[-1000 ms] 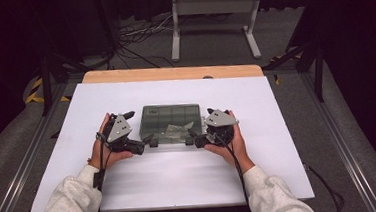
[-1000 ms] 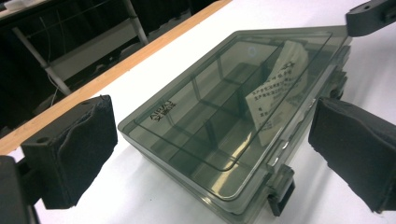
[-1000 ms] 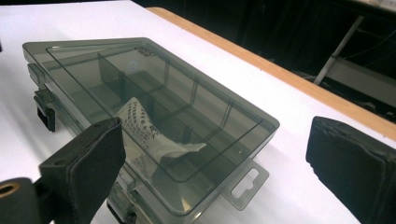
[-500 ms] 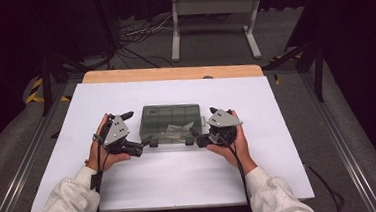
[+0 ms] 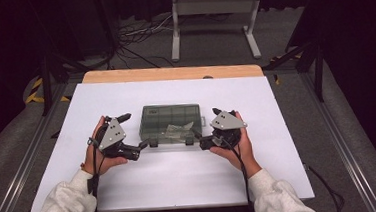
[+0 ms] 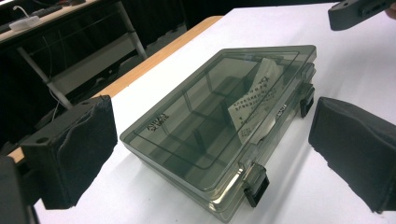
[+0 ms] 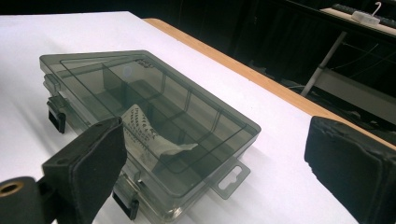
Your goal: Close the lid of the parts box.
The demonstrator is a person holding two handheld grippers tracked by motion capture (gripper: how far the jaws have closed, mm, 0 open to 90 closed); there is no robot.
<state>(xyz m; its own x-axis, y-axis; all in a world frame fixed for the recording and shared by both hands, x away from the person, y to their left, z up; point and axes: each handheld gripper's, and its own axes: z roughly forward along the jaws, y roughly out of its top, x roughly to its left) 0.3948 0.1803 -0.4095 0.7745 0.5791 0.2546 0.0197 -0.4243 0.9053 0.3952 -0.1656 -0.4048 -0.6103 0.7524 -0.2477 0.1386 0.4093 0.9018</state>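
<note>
A smoky translucent compartment box (image 5: 169, 123) lies flat at the table's middle, lid down, with two black latches (image 6: 256, 185) on its near side. A white printed sachet (image 6: 252, 105) lies inside it. My left gripper (image 5: 138, 148) sits by the box's near-left corner. Its jaws stand open, and the box (image 6: 205, 121) lies ahead between its pads (image 6: 70, 149). My right gripper (image 5: 201, 139) sits by the near-right corner, also open. Its pads (image 7: 91, 165) flank the box (image 7: 154, 107) without touching it. The left gripper (image 6: 215, 123) and right gripper (image 7: 219, 154) hold nothing.
The white table top (image 5: 181, 181) has a wooden strip (image 5: 173, 73) along its far edge. Beyond it are a metal stand (image 5: 212, 21) and cables on the floor. A jaw of the other gripper (image 6: 357, 11) shows at the top right of the left gripper view.
Both grippers have drawn back a little from the box's near corners, towards the person. The box has stayed where it was.
</note>
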